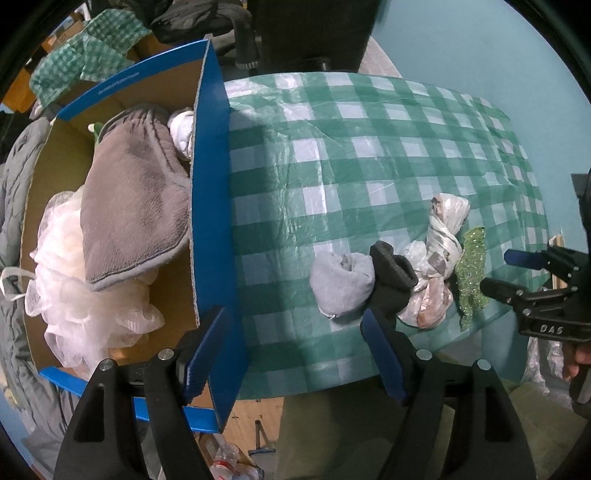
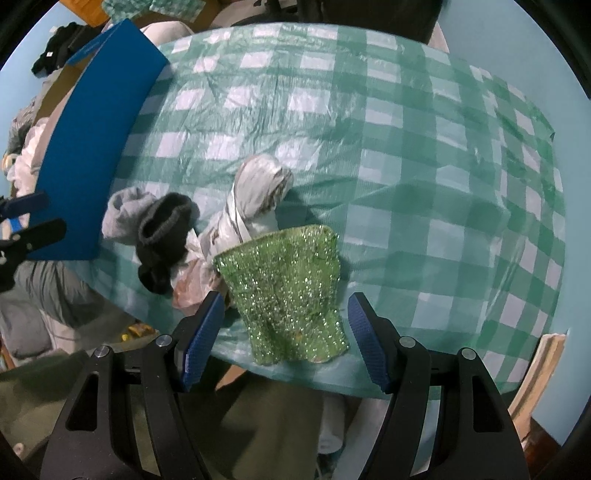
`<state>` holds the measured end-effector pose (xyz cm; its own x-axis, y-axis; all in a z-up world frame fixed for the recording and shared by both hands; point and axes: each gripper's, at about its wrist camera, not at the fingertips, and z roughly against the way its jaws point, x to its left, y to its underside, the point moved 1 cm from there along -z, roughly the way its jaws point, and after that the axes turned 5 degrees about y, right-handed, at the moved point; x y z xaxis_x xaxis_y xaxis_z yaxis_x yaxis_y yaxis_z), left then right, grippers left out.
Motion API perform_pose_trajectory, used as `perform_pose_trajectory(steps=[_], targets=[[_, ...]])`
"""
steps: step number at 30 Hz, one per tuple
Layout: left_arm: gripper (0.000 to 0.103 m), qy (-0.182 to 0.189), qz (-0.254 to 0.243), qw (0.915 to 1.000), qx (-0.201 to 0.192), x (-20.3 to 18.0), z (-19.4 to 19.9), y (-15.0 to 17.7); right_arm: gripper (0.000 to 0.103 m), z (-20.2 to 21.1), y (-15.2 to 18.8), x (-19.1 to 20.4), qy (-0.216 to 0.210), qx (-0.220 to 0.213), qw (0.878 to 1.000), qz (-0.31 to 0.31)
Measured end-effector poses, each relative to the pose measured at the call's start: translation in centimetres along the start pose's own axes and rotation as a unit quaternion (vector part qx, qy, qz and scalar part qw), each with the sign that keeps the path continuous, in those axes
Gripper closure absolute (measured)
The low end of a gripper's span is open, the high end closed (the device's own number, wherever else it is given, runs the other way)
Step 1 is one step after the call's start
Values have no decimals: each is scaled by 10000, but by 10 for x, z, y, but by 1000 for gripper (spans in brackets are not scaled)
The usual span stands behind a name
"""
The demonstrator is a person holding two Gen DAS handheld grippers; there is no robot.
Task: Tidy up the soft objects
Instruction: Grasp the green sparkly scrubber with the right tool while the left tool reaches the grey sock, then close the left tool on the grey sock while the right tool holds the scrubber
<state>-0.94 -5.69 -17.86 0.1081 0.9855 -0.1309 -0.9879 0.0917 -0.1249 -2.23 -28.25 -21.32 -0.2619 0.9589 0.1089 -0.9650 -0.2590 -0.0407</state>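
Note:
A blue cardboard box (image 1: 208,192) stands at the table's left and holds a grey plush cloth (image 1: 136,199), a white mesh puff (image 1: 77,295) and a knotted white bag (image 1: 183,133). My left gripper (image 1: 293,354) is open and empty, straddling the box's right wall near its front corner. On the checked tablecloth (image 2: 406,147) lie a grey sock (image 2: 123,214), a black sock (image 2: 162,236), a knotted plastic bag (image 2: 255,195) and a green sequinned cloth (image 2: 288,291). My right gripper (image 2: 286,339) hangs open over the sequinned cloth, its pads clear of it on either side.
The sequinned cloth lies at the table's front edge and slightly overhangs it. A black chair (image 1: 314,33) stands behind the table. More checked fabric (image 1: 85,55) is piled beyond the box. Grey quilted fabric (image 1: 14,177) lies left of the box.

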Motion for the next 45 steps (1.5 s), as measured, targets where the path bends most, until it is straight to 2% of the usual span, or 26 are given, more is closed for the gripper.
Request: perform_pose_trajectory(steps=[4, 8, 15, 26, 28, 29, 32, 33, 34, 35, 36, 38, 40, 45], targets=[[26, 216, 68, 9997, 3, -4, 3, 2, 33, -10, 5, 1, -2, 82, 10000, 56], [26, 339, -139, 9993, 88, -18, 0, 6, 34, -23, 9, 4, 128, 158, 9997, 164], [23, 229, -386, 9986, 297, -36, -19, 1, 34, -45, 16, 0, 465, 211, 9985, 210], [23, 16, -232, 9982, 553, -39, -57, -11, 34, -51, 2, -23, 470, 73, 9989, 8], [23, 1, -163, 9983, 568, -37, -63, -12, 36, -50, 3, -23, 467, 31, 9989, 17], [23, 18, -118, 9983, 574, -35, -64, -13, 42, -49, 0, -24, 466, 10, 9989, 26], [23, 244, 84, 9982, 532, -27, -68, -14, 67, -47, -2, -28, 382, -67, 9992, 1], [26, 298, 144, 9982, 510, -24, -69, -14, 76, -47, -4, -30, 345, -64, 9994, -22], [37, 351, 207, 9980, 482, -22, -68, -15, 80, -47, -5, -32, 309, -66, 9995, -44], [44, 382, 236, 9979, 463, -20, -68, -15, 85, -47, -6, -34, 258, -61, 9996, -63], [58, 401, 242, 9978, 463, -19, -67, -16, 88, -47, -8, -36, 218, -56, 9997, -77], [63, 394, 205, 9979, 462, -18, -67, -17, 90, -47, -10, -38, 172, -68, 9998, -58], [77, 397, 177, 9982, 422, -18, -66, -18, 90, -45, -12, -41, 138, -101, 9998, -43], [83, 365, 71, 9988, 308, -22, -59, -23, 91, -40, -8, -43, 20, -169, 9998, -71]])
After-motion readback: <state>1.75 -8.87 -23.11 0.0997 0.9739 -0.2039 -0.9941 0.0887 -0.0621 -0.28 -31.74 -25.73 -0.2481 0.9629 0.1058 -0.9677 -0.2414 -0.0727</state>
